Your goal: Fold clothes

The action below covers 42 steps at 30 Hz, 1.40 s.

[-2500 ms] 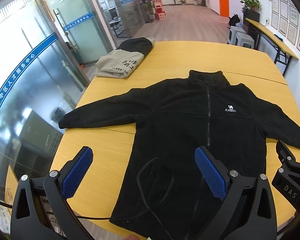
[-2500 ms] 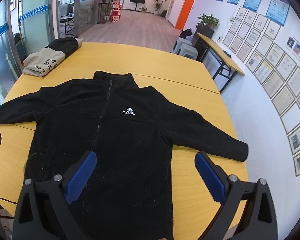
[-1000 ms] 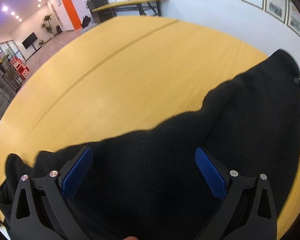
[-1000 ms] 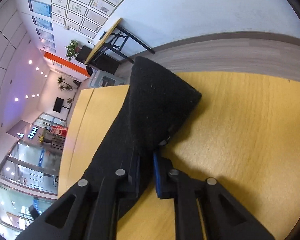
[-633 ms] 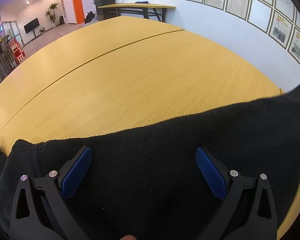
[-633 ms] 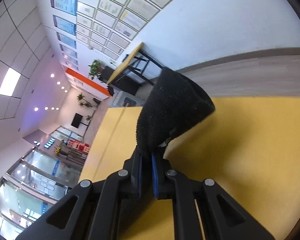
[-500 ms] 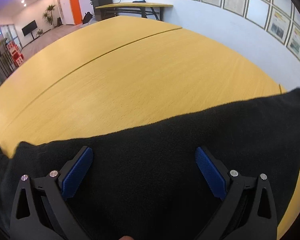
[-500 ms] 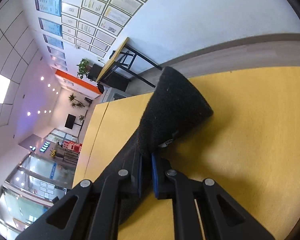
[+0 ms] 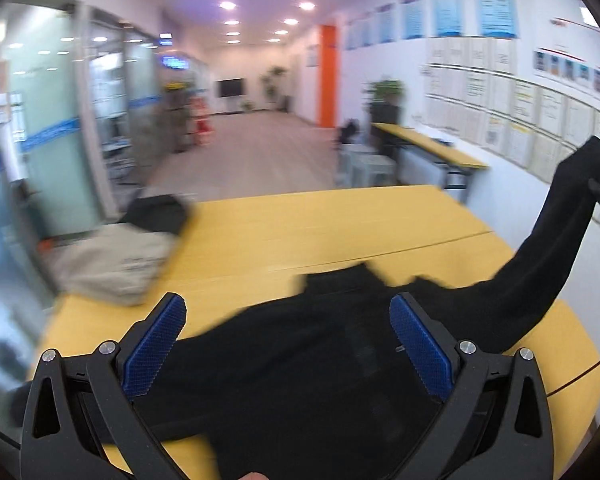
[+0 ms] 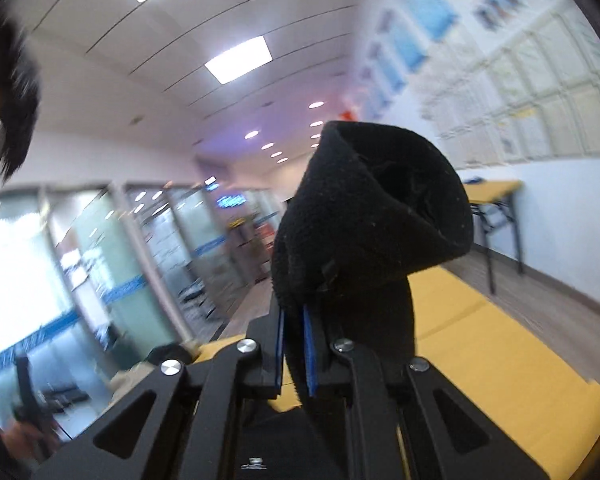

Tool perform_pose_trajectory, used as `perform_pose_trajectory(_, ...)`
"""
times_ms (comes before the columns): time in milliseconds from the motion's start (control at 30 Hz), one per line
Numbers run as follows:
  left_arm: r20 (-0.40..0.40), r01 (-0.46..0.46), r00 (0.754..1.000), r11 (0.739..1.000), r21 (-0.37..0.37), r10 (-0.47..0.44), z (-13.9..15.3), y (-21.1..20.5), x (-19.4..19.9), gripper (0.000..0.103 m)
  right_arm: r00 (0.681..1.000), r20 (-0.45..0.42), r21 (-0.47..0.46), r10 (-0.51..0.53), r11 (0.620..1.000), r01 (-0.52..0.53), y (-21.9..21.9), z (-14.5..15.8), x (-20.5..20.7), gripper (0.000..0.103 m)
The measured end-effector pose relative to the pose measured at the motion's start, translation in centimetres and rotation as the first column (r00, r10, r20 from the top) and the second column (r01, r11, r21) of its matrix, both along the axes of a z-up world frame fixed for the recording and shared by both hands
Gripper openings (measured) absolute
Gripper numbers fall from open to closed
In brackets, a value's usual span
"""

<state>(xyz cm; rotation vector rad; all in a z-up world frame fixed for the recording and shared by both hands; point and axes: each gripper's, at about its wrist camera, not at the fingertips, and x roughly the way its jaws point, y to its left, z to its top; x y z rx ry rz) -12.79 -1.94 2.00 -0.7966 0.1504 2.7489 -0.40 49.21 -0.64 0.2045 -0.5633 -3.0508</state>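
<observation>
folded clothes [image 9: 116, 264] motion-blurred, black jacket [image 9: 300, 380] hem cut off

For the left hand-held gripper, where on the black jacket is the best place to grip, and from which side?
Probably the flat sleeve of the black jacket at the table's left edge, approached from above with the open left hand-held gripper. The other sleeve cuff is already lifted by the shut right hand-held gripper.

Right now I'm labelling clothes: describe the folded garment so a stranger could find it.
On the yellow table, look to the far left corner by the glass wall. The folded garment lies there, beige with a black part, unlike the spread-out black jacket.
</observation>
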Motion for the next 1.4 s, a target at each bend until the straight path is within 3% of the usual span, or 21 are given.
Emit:
perform_pose_trajectory(100,-0.022,-0.061,0.998,0.997,-0.038,0.060,-0.2,-8.7,3.3,0.103,0.988,0.069,0.052,0.137,0.989,-0.140,-9.2,-1.5,-5.1,0.008)
perform_pose_trajectory(200,-0.007,-0.058,0.998,0.998,-0.031,0.058,-1.8,-15.3,5.8,0.103,0.956,0.176,0.121,0.234,0.959,-0.257,-19.0,-6.2,-9.9,0.008)
perform_pose_trajectory(333,0.056,-0.049,0.997,0.999,-0.011,0.049,-5.4,-19.4,6.6,0.103,0.869,0.411,0.237,0.275,0.888,-0.393,-30.7,-17.2,-15.1,0.008)
perform_pose_trajectory(433,0.083,-0.037,0.996,0.999,0.026,0.034,-7.6,-21.5,6.9,0.103,0.790,0.572,0.378,0.223,0.783,-0.494,-37.1,-25.4,-15.4,0.008)
perform_pose_trajectory(567,0.065,-0.008,0.998,0.999,0.032,0.005,-7.9,-23.1,7.1,0.103,0.791,0.585,0.505,0.179,0.683,-0.528,-40.8,-27.4,-14.3,0.008)
perform_pose_trajectory(667,0.066,0.009,0.998,0.999,0.049,-0.012,-7.7,-22.4,5.5,0.103,0.799,0.579,0.564,0.159,0.629,-0.534,-42.1,-26.9,-14.8,0.009)
perform_pose_trajectory(767,0.064,0.057,0.996,0.996,0.070,-0.061,-6.9,-20.4,4.2,0.103,0.763,0.629,0.560,0.146,0.596,-0.575,-43.6,-27.2,-14.8,0.014)
perform_pose_trajectory(867,0.063,0.206,0.975,0.975,0.086,-0.212,-6.0,-16.0,2.1,0.103,0.756,0.618,0.509,0.215,0.624,-0.593,-42.2,-26.2,-12.8,0.029)
perform_pose_trajectory(933,0.073,0.332,0.937,0.936,0.114,-0.341,-5.9,-11.7,0.7,0.103,0.812,0.543,0.529,0.217,0.662,-0.531,-39.5,-24.3,-9.7,0.066)
perform_pose_trajectory(1000,0.069,0.444,0.886,0.883,0.150,-0.458,-6.8,-6.9,-0.8,0.103,0.857,0.498,0.577,0.133,0.687,-0.442,-34.9,-22.7,-7.5,0.086)
perform_pose_trajectory(1033,0.080,0.473,0.869,0.866,0.160,-0.489,-8.0,-4.4,-1.9,0.103,0.875,0.476,0.600,0.086,0.695,-0.395,-32.5,-22.0,-6.4,0.088)
perform_pose_trajectory(1100,0.117,0.513,0.837,0.840,0.176,-0.535,-10.8,0.3,-4.2,0.103,0.858,0.513,0.624,-0.025,0.697,-0.353,-26.8,-22.6,-5.9,0.088)
perform_pose_trajectory(1167,0.195,0.521,0.817,0.839,0.157,-0.543,-14.7,4.1,-6.8,0.103,0.822,0.554,0.653,-0.132,0.681,-0.331,-21.3,-23.7,-5.9,0.088)
perform_pose_trajectory(1233,0.319,0.480,0.811,0.869,0.116,-0.491,-19.6,6.3,-9.1,0.103,0.775,0.591,0.684,-0.223,0.648,-0.335,-16.5,-25.4,-6.5,0.076)
perform_pose_trajectory(1267,0.382,0.458,0.804,0.884,0.092,-0.456,-22.1,7.2,-10.3,0.103,0.754,0.612,0.677,-0.239,0.651,-0.343,-14.7,-26.1,-7.1,0.071)
perform_pose_trajectory(1300,0.426,0.431,0.802,0.899,0.071,-0.419,-24.0,7.5,-11.0,0.103,0.744,0.626,0.668,-0.234,0.653,-0.357,-13.7,-26.6,-7.6,0.063)
perform_pose_trajectory(1367,0.499,0.362,0.802,0.932,0.030,-0.328,-27.3,6.9,-11.8,0.103,0.729,0.650,0.651,-0.216,0.653,-0.387,-12.0,-27.7,-8.7,0.058)
perform_pose_trajectory(1400,0.490,0.343,0.815,0.939,0.023,-0.309,-27.9,6.5,-11.6,0.102,0.727,0.657,0.648,-0.201,0.644,-0.407,-11.7,-28.2,-9.2,0.048)
